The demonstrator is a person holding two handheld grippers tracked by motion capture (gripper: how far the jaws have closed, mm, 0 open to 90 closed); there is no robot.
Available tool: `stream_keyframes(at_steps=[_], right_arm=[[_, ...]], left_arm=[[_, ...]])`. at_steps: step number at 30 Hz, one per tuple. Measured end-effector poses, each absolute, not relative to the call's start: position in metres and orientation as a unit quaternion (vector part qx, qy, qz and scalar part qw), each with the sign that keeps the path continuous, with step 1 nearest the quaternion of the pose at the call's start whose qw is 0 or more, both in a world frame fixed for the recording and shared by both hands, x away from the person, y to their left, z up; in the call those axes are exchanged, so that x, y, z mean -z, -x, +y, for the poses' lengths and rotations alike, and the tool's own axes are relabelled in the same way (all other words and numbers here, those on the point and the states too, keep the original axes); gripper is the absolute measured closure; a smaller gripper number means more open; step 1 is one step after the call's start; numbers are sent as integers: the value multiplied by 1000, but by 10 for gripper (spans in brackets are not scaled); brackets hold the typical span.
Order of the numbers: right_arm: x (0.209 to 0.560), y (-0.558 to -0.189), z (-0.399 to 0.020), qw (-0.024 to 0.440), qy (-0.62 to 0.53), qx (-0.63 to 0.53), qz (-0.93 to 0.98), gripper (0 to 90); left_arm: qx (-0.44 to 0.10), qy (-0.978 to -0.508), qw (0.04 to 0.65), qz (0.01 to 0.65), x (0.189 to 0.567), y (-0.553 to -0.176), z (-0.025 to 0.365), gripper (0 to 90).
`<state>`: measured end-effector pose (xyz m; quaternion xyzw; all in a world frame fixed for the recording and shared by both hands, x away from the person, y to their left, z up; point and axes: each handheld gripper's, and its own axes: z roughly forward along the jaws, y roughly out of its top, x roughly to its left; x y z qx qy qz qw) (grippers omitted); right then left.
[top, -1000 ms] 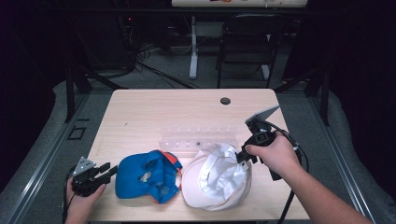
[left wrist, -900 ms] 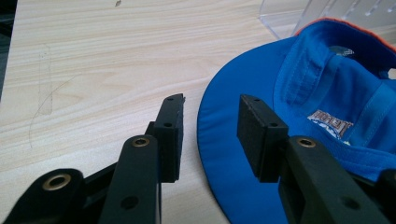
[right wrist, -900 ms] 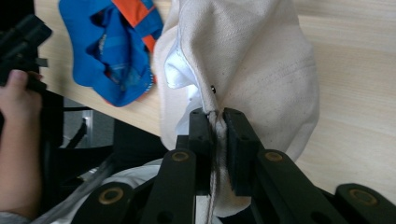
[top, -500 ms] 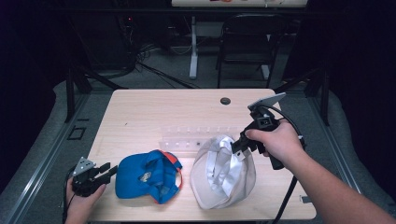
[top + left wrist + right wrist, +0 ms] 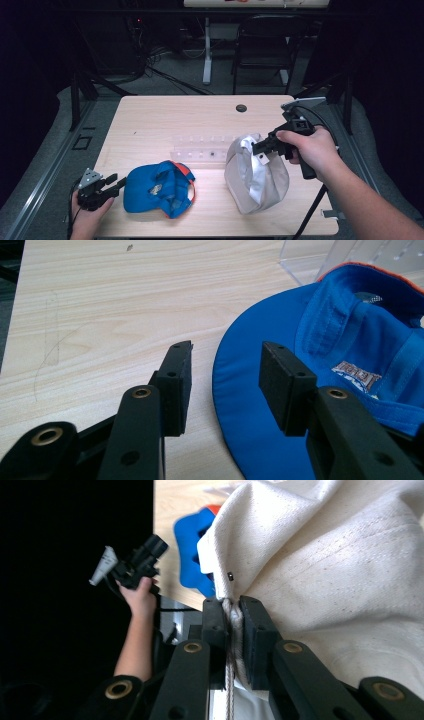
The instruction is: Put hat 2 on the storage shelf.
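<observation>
A blue cap (image 5: 157, 192) lies upside down near the table's front left, its brim towards my left gripper (image 5: 116, 183). In the left gripper view the jaws (image 5: 225, 372) have just been opening. They stand apart, with the blue cap's (image 5: 350, 355) brim edge low between them and neither pad pressing on it. My right gripper (image 5: 261, 147) is shut on the edge of a cream-white cap (image 5: 255, 175) and holds it raised, its lower part on the table. In the right gripper view the pads (image 5: 231, 615) pinch a fold of the cream cap (image 5: 340, 565).
A clear plastic rack (image 5: 200, 147) lies across the middle of the wooden table (image 5: 165, 120), just behind both caps. A small black round plug (image 5: 241, 108) sits near the far edge. A dark chair (image 5: 265, 45) and cables stand beyond the table.
My right gripper has risen and drawn back to the right, pulling the cream cap from lying flat to standing up. The left hand has stayed put, its jaws a little wider.
</observation>
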<state>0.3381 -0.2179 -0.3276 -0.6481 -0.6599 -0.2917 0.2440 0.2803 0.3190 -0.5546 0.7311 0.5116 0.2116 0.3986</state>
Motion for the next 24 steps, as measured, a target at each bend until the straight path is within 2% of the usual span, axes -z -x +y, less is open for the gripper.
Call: stream_keyframes(at_steps=[14, 24], right_arm=[[318, -347, -224, 274, 631, 380, -619, 824], [309, -361, -218, 300, 607, 438, -591, 824]], left_arm=[[-212, -732, 400, 509, 555, -280, 319, 540], [-209, -738, 396, 505, 555, -280, 316, 567]])
